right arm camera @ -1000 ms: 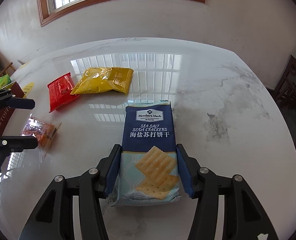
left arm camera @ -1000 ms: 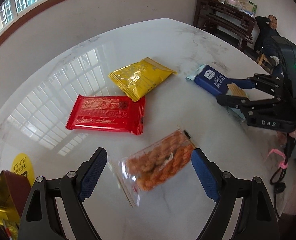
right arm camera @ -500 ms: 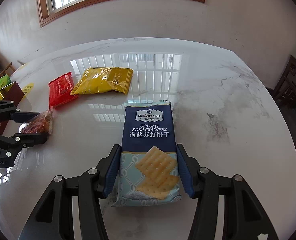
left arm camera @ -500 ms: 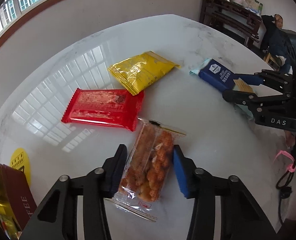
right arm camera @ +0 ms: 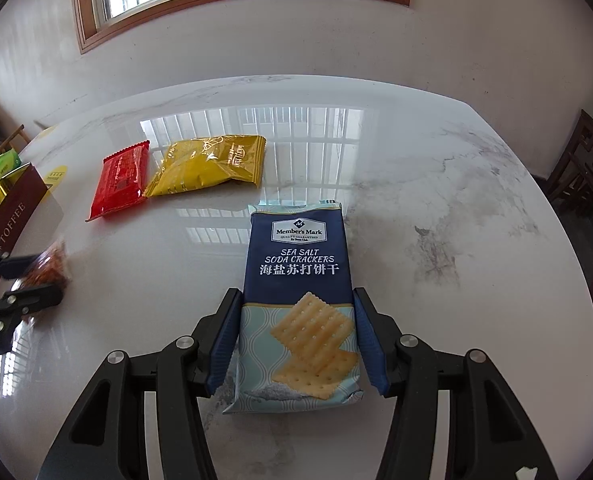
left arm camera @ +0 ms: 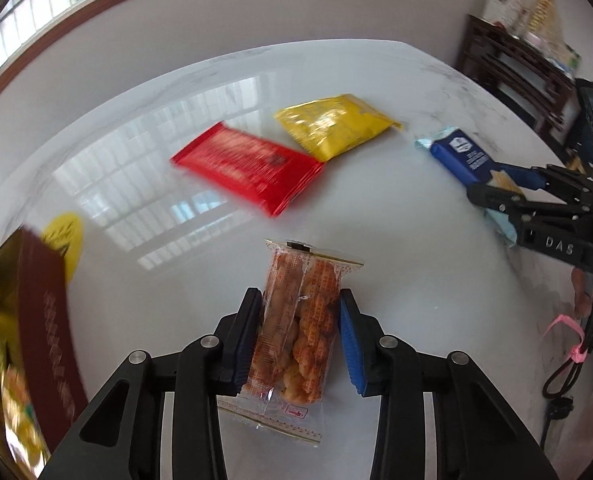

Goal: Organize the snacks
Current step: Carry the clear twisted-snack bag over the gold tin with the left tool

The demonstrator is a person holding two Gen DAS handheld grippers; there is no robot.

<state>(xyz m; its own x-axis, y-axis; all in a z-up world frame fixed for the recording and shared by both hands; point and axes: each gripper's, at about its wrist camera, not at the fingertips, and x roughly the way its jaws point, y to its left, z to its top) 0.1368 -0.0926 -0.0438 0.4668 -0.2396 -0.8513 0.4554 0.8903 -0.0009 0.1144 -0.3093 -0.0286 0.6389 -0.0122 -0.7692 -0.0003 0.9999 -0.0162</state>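
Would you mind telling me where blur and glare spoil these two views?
Left wrist view: motion blur smears the red packet and the toffee box, while the clear snack bag between the jaws stays sharp. Right wrist view: crisp on the cracker pack, window glare on the table, blur only at the far-left edge.

Glossy polished marble table [right arm camera: 436,184]; clear crinkly plastic snack bag [left arm camera: 300,320]; shiny foil yellow packet [right arm camera: 212,164]; wooden window frame [right arm camera: 88,20]
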